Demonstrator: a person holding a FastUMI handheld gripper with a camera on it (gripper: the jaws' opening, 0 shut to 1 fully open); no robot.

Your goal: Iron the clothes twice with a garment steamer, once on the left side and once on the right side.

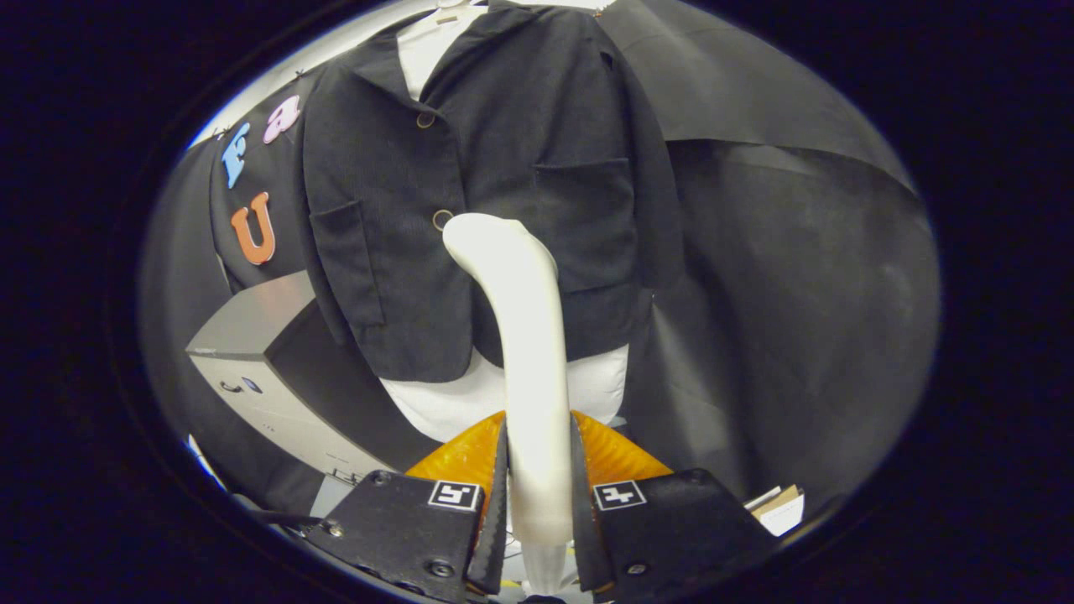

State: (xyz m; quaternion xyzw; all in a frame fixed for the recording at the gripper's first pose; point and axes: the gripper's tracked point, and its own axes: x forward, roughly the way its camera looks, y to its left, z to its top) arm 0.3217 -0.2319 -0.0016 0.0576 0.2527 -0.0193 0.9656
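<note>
Garment steamer (527, 352) handle clamped between both gripper (539, 495) fingers, head against dark jacket (503, 168), patch pockets flat.

Off beside the hanging clothes sits a grey box-like appliance (252, 369), pale front panel with small round controls, its dark side turned inward. Black cloth wall (789, 277) drapes behind. Low down, a small stack of paper or cardboard (779, 506).
</note>
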